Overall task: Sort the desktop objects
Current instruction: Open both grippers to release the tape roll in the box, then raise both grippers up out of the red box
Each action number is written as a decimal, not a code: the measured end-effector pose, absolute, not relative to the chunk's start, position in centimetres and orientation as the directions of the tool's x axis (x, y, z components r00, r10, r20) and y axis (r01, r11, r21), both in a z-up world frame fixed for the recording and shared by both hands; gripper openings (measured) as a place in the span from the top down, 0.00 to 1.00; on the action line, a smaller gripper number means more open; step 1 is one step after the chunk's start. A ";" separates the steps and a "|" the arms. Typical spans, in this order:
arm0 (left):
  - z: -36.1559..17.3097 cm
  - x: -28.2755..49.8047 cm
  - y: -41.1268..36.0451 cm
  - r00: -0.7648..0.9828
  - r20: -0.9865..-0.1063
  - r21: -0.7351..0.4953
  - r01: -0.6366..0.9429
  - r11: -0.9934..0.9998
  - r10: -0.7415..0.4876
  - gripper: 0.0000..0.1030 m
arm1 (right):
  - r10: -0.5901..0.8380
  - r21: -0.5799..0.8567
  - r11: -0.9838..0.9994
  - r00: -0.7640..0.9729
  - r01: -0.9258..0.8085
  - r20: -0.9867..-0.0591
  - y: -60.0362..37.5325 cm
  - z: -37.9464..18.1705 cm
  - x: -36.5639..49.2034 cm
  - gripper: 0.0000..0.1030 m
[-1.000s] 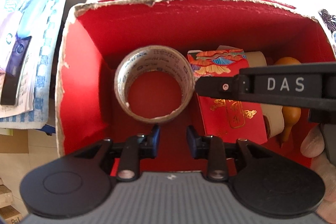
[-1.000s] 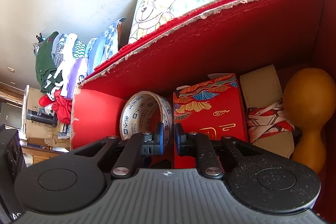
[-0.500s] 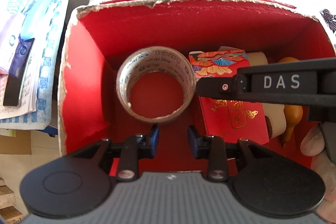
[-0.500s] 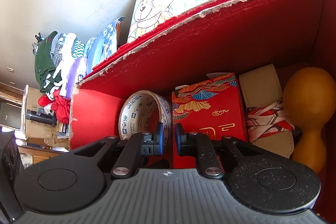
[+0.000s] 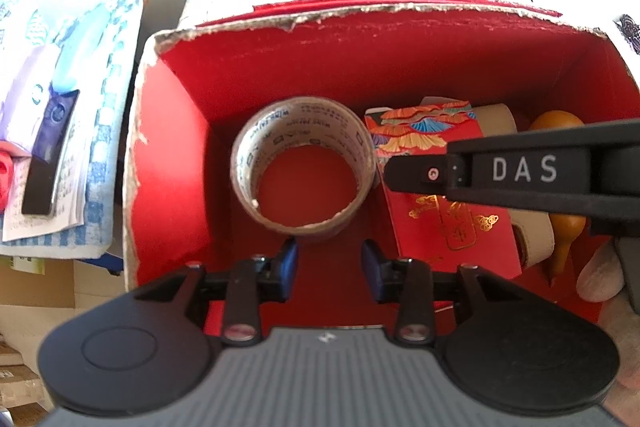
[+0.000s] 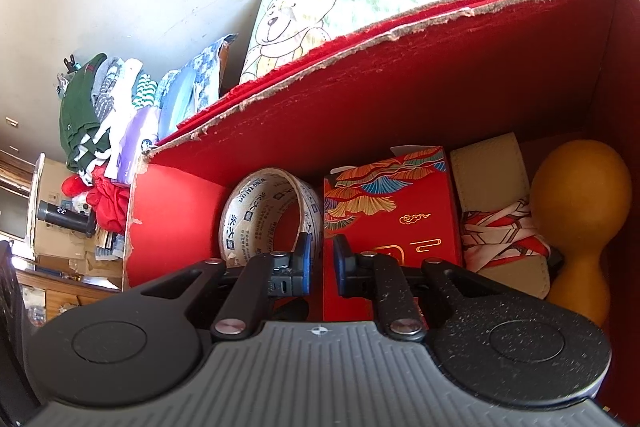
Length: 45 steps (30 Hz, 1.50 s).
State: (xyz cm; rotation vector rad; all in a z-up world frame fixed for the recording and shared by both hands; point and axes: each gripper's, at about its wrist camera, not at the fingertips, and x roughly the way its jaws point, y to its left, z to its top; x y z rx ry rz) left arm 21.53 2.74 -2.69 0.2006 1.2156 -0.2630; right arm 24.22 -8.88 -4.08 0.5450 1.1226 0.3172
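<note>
Torn red cardboard box unchanged over the last second: printed brown tape roll rests left inside, beside red gold-patterned packet. Left tool hovers just over the roll, fingers apart, empty; right tool narrow, also empty, unmoved—roll looks placed.

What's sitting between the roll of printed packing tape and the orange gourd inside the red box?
In the right wrist view: red patterned gift packet, then beige rolled strap.

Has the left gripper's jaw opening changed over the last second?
Yes. The left gripper has opened a little wider while hovering over the tape roll in the red box; the roll itself sits unmoved.
</note>
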 end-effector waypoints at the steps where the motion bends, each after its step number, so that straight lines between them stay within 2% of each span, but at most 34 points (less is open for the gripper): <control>1: -2.7 21.5 2.7 0.328 -0.941 0.020 0.304 0.953 -0.085 0.60 | 0.502 0.561 0.827 0.407 0.031 -0.763 -8.9 -4.1 24.3 0.85; 9: -1.8 19.9 2.5 0.387 -0.920 0.056 0.267 0.962 -0.054 0.54 | 0.509 0.577 0.816 0.442 0.025 -0.739 -9.6 -3.5 23.6 0.83; 16: 0.2 17.4 2.1 0.449 -0.893 0.067 0.218 0.974 -0.039 0.48 | 0.544 0.615 0.788 0.510 -0.038 -0.666 -11.6 -1.8 21.1 0.79; 24: 3.2 13.6 1.5 0.510 -0.859 0.055 0.179 0.982 -0.045 0.48 | 0.559 0.622 0.775 0.578 -0.110 -0.594 -13.9 0.7 16.7 0.77; 28: 4.6 11.4 2.4 0.536 -0.843 0.039 0.148 0.988 -0.047 0.42 | 0.606 0.649 0.743 0.577 -0.164 -0.548 -13.9 1.5 14.6 0.77; 34: 5.0 8.1 4.9 0.547 -0.836 0.015 0.089 0.996 -0.036 0.41 | 0.672 0.668 0.704 0.531 -0.240 -0.517 -13.0 1.7 11.3 0.74; 45: 0.9 3.1 8.4 0.449 -0.892 -0.052 0.031 0.998 -0.060 0.40 | 0.715 0.694 0.681 0.416 -0.234 -0.562 -11.0 -1.2 7.7 0.70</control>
